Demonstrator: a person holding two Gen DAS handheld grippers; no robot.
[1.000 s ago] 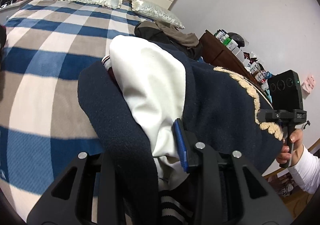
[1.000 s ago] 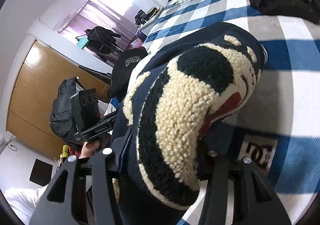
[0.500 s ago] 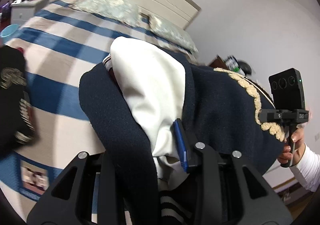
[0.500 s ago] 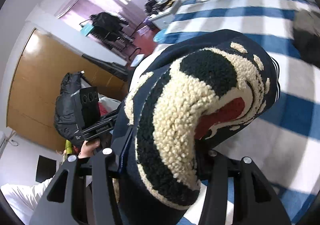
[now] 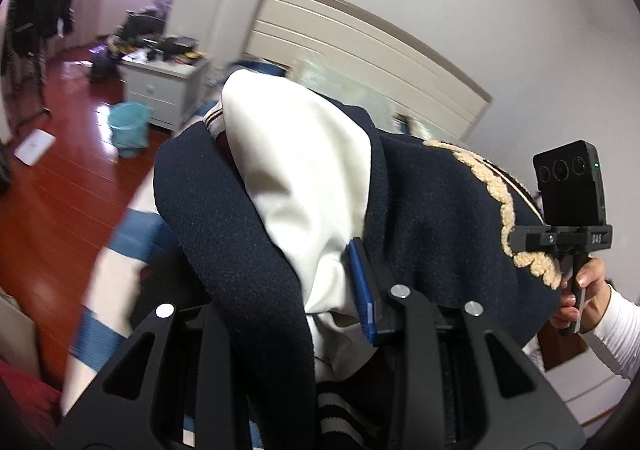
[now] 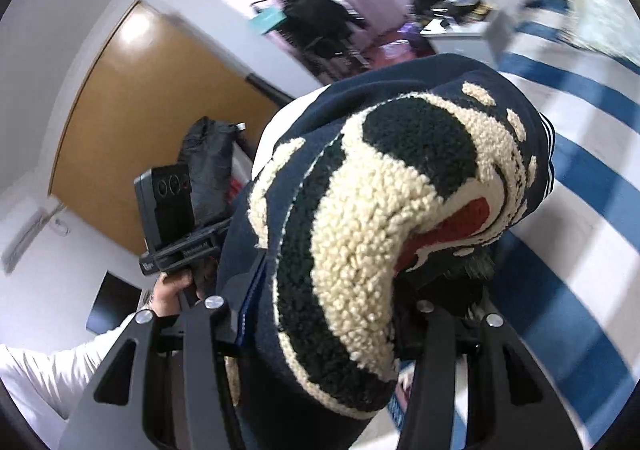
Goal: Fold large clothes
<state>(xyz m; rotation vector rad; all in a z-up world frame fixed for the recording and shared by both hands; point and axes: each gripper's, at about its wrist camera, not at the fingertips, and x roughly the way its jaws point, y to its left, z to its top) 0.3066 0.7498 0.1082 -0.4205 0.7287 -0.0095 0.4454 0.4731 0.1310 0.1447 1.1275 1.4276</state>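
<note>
— two tools, one jacket (image 5: 432,210), is that right?

— yes. navy, white sleeve (image 5: 304,178), fuzzy cream patch (image 6: 360,234), and it's hanging off the bed (image 6: 592,154), bunched over both.

— the left tool (image 5: 296,290)?

— pinching a thick fold; navy cloth and white sleeve fill the gap between its fingers.

— and the right tool (image 6: 320,314)?

— also clamped on the jacket, patch draped across it.

— what's around?

— blue-checked bed below, pale headboard (image 5: 360,50), nightstand (image 5: 160,82), teal bin (image 5: 130,128) on red floor, wooden door (image 6: 132,106) opposite.
</note>
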